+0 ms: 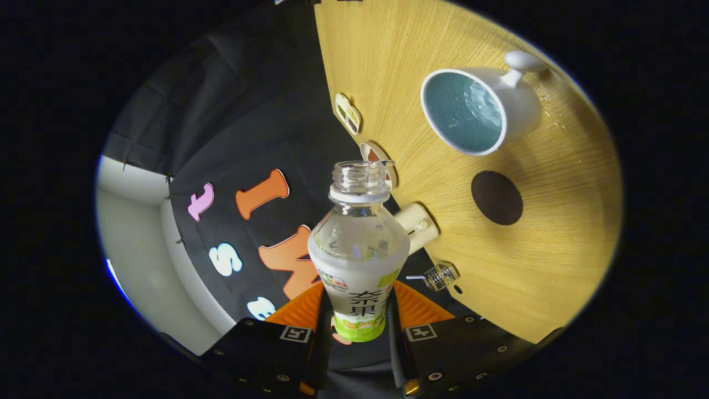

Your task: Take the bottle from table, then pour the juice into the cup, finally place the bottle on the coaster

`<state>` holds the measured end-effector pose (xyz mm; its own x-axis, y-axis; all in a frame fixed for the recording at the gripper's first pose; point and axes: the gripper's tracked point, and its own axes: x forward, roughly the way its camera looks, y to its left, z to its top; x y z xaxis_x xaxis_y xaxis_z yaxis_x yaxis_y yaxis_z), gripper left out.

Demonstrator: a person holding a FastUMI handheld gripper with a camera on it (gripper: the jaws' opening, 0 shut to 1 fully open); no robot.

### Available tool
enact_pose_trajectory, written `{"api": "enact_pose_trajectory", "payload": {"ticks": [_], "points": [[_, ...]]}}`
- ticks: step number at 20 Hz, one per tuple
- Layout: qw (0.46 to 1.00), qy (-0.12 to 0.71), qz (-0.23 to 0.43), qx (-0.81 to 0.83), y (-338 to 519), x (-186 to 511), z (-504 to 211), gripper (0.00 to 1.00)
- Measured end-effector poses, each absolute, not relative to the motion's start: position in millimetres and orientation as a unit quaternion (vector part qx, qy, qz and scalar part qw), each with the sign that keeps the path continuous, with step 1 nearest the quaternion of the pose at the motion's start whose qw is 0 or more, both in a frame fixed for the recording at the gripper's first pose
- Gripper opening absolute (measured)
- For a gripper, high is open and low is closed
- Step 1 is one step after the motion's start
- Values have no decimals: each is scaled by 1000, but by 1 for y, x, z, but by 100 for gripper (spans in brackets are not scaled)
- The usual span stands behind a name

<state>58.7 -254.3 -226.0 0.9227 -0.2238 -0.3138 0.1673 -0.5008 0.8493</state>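
Bottle (358,244) sits clamped between the fingers of the gripper (359,316), both pressing its labelled lower body. Cap off, open neck points forward along the fingers. Bottle is clear above the label, whether any juice remains inside is hard to tell. View is rolled, so the table (554,260) stands to the right of the bottle, wood grain. Cup (479,108) on the table, well beyond the fingers and to the right, white outside, blue-green inside, handle on its far side; inside looks wet. Coaster (497,198), dark and round, lies on the table between cup and fingers, apart from both. Droplets on the table near the cup handle. Small items along the table edge by the bottle neck, unclear.
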Motion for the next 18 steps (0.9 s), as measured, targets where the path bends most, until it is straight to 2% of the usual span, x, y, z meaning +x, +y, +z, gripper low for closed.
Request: {"api": "enact_pose_trajectory", "payload": {"ticks": [5, 11, 15, 18], "points": [[636, 70, -232, 733, -245, 57, -246, 47], [777, 126, -240, 568, -248, 64, -239, 47], [865, 183, -250, 394, -254, 66, -235, 47], [911, 214, -257, 241, -263, 70, -224, 47]]}}
